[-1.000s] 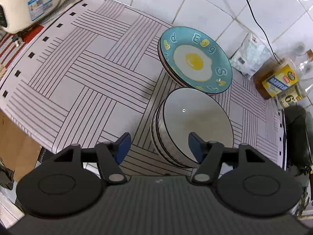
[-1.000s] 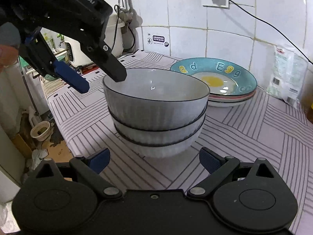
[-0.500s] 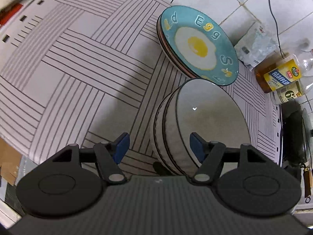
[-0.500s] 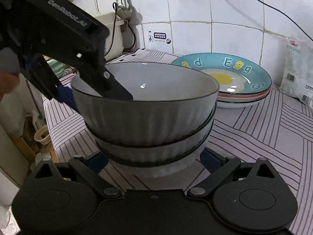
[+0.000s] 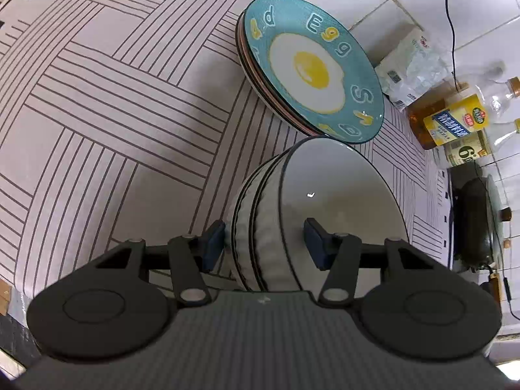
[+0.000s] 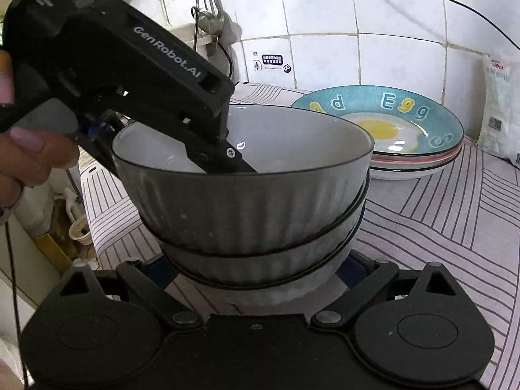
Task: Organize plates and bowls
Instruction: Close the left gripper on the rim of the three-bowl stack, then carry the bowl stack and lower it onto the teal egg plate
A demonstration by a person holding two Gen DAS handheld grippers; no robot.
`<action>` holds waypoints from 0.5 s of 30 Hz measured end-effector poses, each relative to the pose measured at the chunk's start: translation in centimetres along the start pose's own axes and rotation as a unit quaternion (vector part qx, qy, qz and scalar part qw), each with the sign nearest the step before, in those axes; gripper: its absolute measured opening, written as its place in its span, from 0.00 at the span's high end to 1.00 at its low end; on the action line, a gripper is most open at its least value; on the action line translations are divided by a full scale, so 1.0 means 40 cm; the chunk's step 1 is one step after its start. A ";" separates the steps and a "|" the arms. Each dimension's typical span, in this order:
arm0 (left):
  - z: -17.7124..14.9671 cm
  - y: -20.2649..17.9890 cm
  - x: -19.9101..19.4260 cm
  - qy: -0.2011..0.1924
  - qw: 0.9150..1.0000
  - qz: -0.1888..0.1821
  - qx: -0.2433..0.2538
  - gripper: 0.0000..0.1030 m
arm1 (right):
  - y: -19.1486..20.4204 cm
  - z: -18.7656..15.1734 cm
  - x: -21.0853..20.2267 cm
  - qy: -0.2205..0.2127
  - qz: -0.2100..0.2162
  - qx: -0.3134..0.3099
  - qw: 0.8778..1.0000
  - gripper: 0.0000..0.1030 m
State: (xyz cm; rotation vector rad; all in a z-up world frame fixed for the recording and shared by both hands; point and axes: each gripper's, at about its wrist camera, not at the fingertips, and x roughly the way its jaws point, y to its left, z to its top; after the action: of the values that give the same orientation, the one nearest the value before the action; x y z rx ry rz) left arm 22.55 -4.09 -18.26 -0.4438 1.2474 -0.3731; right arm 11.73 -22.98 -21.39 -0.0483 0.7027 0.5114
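Three grey ribbed bowls (image 5: 260, 227) are stacked on the striped tablecloth (image 5: 113, 97). My left gripper (image 5: 265, 243) straddles the stack's near wall, one finger outside and the other inside the top bowl. Its jaws are closing, and the inner pad stands a little off the wall. From the right wrist view, the left gripper's finger (image 6: 237, 162) reaches down into the top bowl (image 6: 243, 195). My right gripper (image 6: 256, 273) is open, with a finger on each side of the lowest bowl's base and the pads partly hidden. A stack of plates (image 5: 312, 71) topped by a teal fried-egg plate (image 6: 390, 123) sits behind the bowls.
A white bag (image 5: 409, 65), oil bottles (image 5: 451, 120) and a dark pan (image 5: 477, 221) stand along the tiled wall to the right. A person's hand (image 6: 29, 152) holds the left gripper at the table's left edge. A cable hangs down the wall.
My left gripper came down onto the bowls, put one finger inside the top bowl, and its jaws narrowed. My right gripper moved in until its fingers flank the stack's base.
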 end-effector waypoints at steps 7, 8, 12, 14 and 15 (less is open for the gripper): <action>0.011 0.030 0.017 0.010 0.999 -0.031 -0.021 0.49 | -0.002 -0.010 0.000 -0.004 0.000 0.005 1.000 0.04; 0.011 0.035 0.018 0.010 0.999 -0.034 -0.021 0.48 | -0.003 -0.011 -0.001 -0.006 -0.001 0.006 1.000 0.04; 0.012 0.030 0.018 0.014 0.999 -0.037 -0.005 0.48 | -0.004 -0.016 0.000 -0.011 -0.002 0.006 1.000 0.05; 0.015 0.029 0.018 0.022 0.999 -0.037 -0.001 0.48 | -0.001 -0.015 -0.003 -0.010 -0.004 0.005 1.000 0.05; 0.016 0.026 0.019 0.026 0.999 -0.037 0.003 0.48 | 0.000 -0.014 -0.004 -0.009 -0.005 0.003 1.000 0.05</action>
State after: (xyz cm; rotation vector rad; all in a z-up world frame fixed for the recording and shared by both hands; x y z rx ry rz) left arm 23.41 -3.49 -19.26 -0.4784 1.2824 -0.4544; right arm 11.29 -23.16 -21.72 -0.0418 0.6866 0.4998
